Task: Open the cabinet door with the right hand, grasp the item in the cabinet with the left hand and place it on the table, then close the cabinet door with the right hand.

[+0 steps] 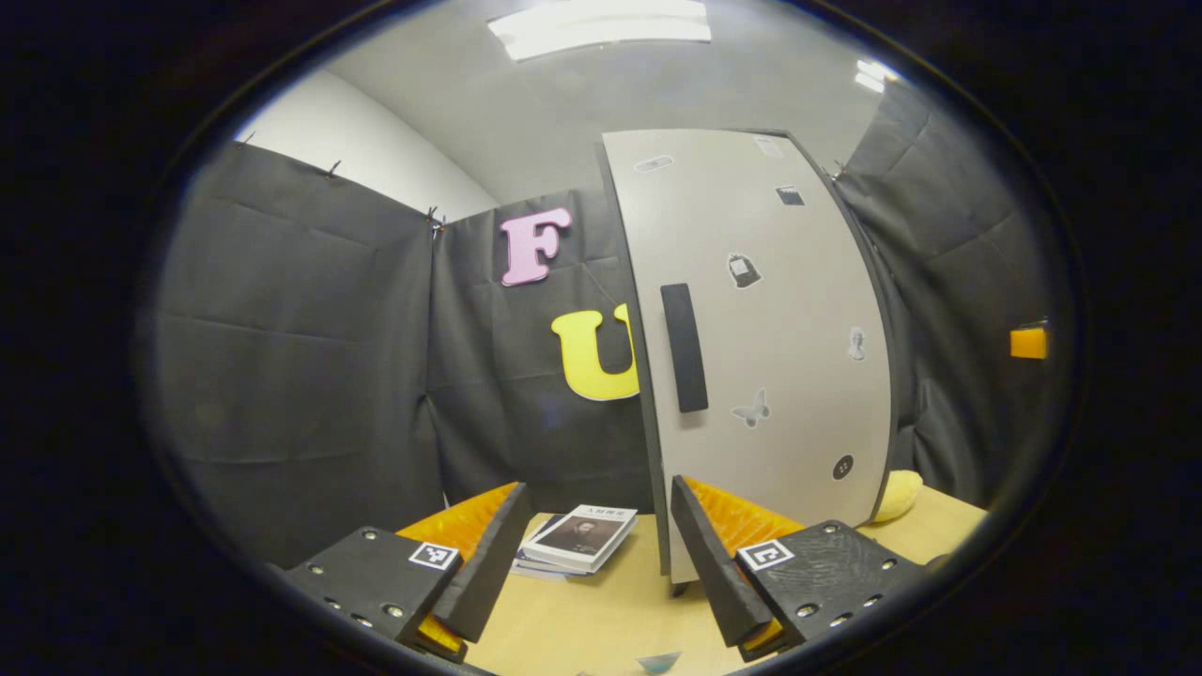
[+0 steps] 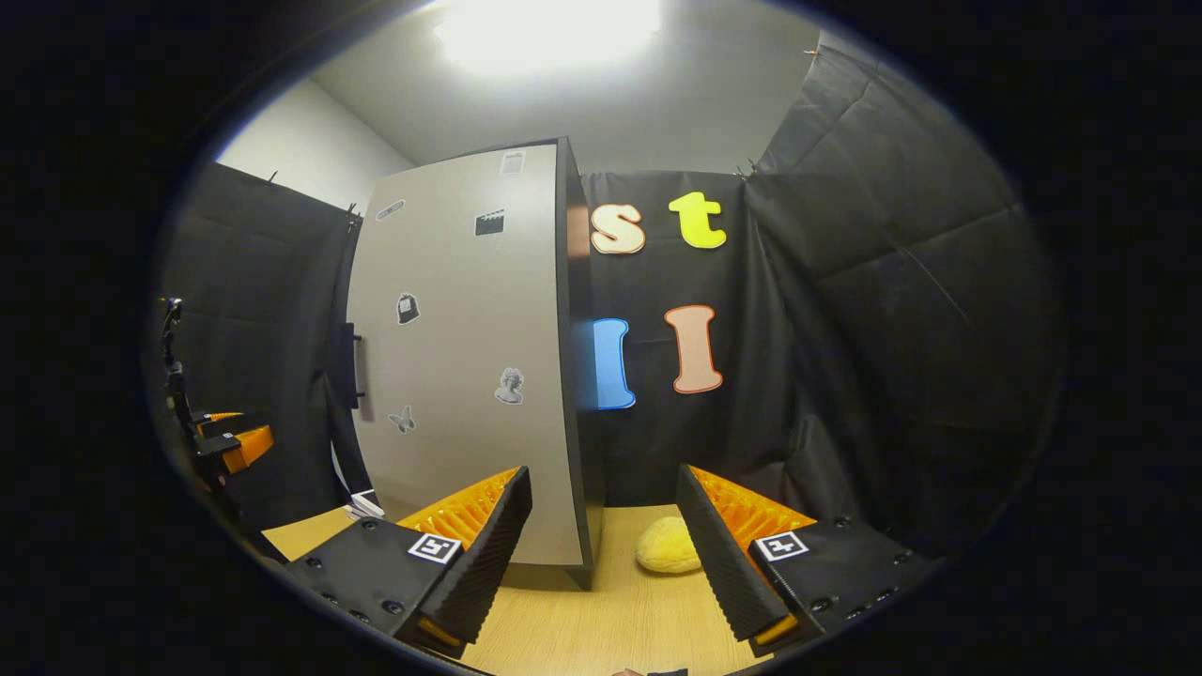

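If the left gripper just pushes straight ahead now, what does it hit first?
Probably the cabinet door, near its handle. The open left gripper points at the door's handle edge; the book on the table lies lower left. Depth is uncertain.

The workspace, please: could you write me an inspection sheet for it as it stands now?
Surface: wooden table, bare between the grippers.
Job's things: cabinet upright on the table, door shut, handle untouched.
Clutter: books left of the cabinet; yellow lump to its right.
Grippers: left gripper open, holding nothing; right gripper open, holding nothing.
Cables: nothing seen.
Surroundings: black cloth walls, ceiling light.
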Motion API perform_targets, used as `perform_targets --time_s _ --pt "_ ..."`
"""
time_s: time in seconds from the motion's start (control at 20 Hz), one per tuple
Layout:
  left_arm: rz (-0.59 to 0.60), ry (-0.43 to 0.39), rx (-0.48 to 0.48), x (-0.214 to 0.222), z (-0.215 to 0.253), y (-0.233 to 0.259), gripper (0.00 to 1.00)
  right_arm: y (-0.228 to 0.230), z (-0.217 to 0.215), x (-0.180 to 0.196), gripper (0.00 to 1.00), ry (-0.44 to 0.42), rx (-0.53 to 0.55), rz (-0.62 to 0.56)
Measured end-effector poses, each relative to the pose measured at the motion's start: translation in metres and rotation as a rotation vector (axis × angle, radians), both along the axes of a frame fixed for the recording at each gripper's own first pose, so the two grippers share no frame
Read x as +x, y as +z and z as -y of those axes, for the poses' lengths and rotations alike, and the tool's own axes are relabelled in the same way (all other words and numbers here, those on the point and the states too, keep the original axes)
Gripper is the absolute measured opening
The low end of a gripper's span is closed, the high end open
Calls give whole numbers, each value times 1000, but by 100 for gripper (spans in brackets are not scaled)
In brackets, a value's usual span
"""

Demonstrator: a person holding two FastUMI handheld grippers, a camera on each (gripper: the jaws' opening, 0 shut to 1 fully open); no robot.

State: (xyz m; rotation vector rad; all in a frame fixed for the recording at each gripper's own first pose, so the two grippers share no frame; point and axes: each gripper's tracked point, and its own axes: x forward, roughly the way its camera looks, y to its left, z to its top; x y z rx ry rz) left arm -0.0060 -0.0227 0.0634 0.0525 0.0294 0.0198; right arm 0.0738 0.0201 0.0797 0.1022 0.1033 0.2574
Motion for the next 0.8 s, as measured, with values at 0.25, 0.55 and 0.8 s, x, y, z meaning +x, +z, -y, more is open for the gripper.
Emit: perform_targets --time_s 0.25,0.55,0.8 --pt "0 2 -5 1 -5 -2 92 2 -4 2 98 -2 -9 2" --pt "3 -1 0 3 -7 -1 90 3 -7 4 98 -7 -18 5" --pt "5 -6 4 2 -8 0 90 4 -8 4 98 -8 -29 10"
